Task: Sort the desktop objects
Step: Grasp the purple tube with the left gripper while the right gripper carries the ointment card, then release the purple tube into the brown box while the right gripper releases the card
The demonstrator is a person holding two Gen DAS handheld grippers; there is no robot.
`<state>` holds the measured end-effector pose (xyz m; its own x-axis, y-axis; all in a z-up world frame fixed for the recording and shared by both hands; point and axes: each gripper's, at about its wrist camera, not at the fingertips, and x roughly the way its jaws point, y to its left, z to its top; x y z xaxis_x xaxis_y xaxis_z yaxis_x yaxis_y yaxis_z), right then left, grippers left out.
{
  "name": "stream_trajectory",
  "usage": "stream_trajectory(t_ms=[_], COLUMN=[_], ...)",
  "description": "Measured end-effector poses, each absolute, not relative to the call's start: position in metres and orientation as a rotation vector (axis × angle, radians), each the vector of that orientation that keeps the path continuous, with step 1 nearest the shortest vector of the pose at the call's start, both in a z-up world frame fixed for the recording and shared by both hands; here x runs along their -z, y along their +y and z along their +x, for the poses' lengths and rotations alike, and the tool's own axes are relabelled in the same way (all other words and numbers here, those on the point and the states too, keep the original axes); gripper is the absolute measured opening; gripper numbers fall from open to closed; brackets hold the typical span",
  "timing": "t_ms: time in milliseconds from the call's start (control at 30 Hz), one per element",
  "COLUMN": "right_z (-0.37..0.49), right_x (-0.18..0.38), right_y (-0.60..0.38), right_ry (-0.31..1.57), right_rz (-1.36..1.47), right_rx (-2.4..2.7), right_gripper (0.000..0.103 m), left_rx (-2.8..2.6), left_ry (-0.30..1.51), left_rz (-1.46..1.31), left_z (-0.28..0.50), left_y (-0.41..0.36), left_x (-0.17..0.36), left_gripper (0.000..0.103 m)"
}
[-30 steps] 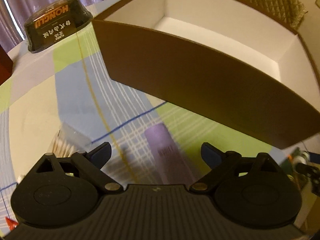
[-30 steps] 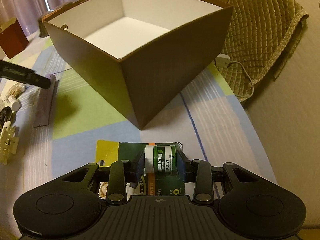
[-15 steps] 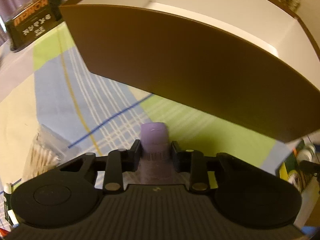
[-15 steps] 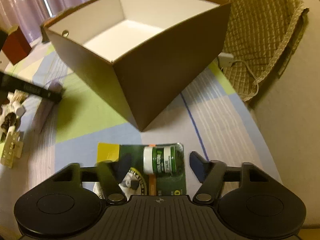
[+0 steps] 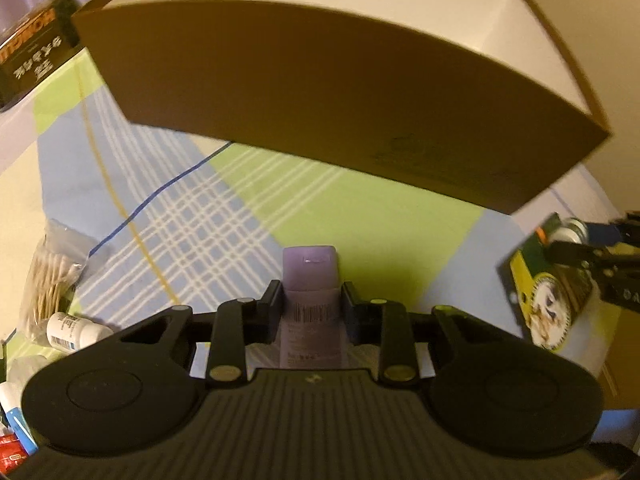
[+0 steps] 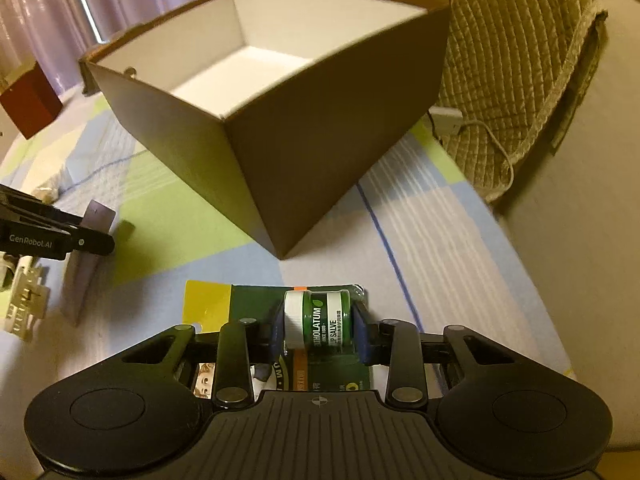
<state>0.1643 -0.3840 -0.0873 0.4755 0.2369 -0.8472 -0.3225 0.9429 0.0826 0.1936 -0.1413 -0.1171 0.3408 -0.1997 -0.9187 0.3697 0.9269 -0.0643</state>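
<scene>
A checked tablecloth (image 6: 460, 240) in green, blue and cream covers the table, with the open brown box (image 6: 320, 128) standing on it. Left of the box, purple curtains (image 6: 48, 20) hang behind; right of it a quilted cushion (image 6: 520, 60) drapes down. Left of the box, the left gripper (image 5: 310, 300) is closed on the purple tube (image 5: 309, 276), its lower end hidden. In front of the box, the right gripper (image 6: 318, 326) clamps the lip salve pack (image 6: 318, 320); its card is partly covered.
</scene>
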Motion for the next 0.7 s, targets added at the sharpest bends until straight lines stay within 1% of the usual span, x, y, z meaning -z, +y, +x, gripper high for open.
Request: stream_trajectory(t_ms=[400,700], right_z=[0.157,0.173], right_x=[0.014,-0.04], right_y=[-0.396,-0.388], right_ry=[0.864,0.698], right_rz=[-0.145,-0.126], right_rx=[-0.442,-0.499], right_gripper=[0.033,0.033], left_rx=[0.428,0.443], left_ry=[1.038,0.921], left_rz=[0.257,0.283], left_z=[0.177,0.174], left_y=[-0.136,-0.136], left_x=[0.055,0.005], left_gripper=[0.026,0.026])
